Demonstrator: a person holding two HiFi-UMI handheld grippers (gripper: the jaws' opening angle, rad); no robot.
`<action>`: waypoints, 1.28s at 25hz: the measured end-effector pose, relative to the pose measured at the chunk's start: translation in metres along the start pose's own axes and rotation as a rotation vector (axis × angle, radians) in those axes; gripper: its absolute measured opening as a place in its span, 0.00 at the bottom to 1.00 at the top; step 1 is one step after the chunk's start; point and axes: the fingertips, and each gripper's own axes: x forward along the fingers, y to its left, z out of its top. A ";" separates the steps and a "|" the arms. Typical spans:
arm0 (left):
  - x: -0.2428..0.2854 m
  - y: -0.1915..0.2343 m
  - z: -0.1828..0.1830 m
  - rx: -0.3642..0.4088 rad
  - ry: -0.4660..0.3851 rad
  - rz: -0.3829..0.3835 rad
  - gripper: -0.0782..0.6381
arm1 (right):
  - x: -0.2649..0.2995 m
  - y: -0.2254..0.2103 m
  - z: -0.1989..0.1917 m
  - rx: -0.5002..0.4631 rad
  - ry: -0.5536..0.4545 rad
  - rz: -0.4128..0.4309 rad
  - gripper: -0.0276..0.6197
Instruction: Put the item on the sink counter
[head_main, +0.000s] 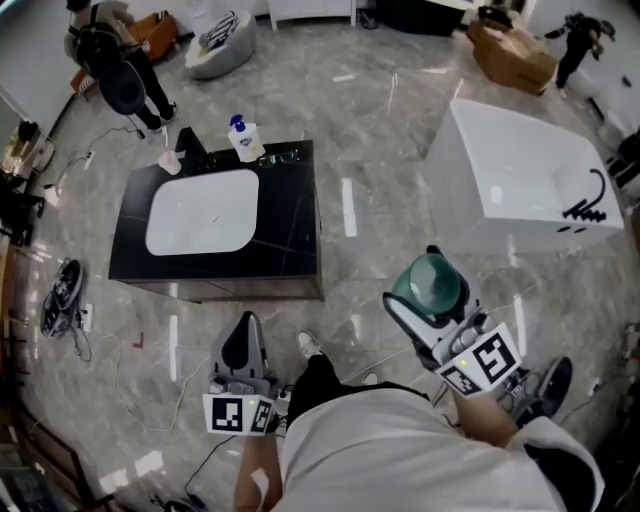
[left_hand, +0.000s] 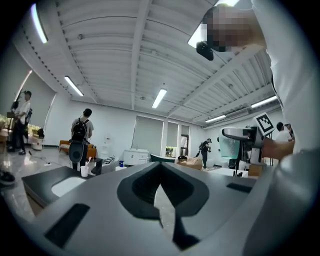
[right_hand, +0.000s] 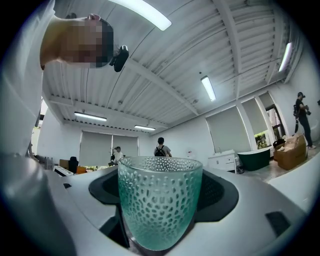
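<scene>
From the head view, your right tool (head_main: 432, 300) held the green glass (head_main: 428, 282) upright. The counter (head_main: 292, 232) lay ahead and to its left across open floor. The bare black strip right of the basin (head_main: 200, 212) looked like the nearest landing room. In the left gripper view, your left tool (left_hand: 161, 195), nearer the counter, was closed and empty. In the right gripper view, the jaws were clamped on the glass (right_hand: 160, 200), rim up.

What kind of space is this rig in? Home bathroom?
Probably a showroom or test hall, not a home. A black sink counter and a white bathtub stand free on an open polished floor, under a ribbed ceiling with strip lights.
</scene>
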 end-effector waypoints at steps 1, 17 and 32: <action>0.006 0.008 -0.004 -0.018 0.008 0.000 0.11 | 0.009 -0.001 0.003 -0.006 -0.001 -0.003 0.68; 0.084 0.126 -0.022 -0.121 0.036 -0.074 0.11 | 0.165 0.010 0.000 -0.061 0.071 -0.026 0.68; 0.122 0.151 -0.018 -0.137 0.015 -0.098 0.11 | 0.217 0.002 0.008 -0.083 0.077 -0.010 0.68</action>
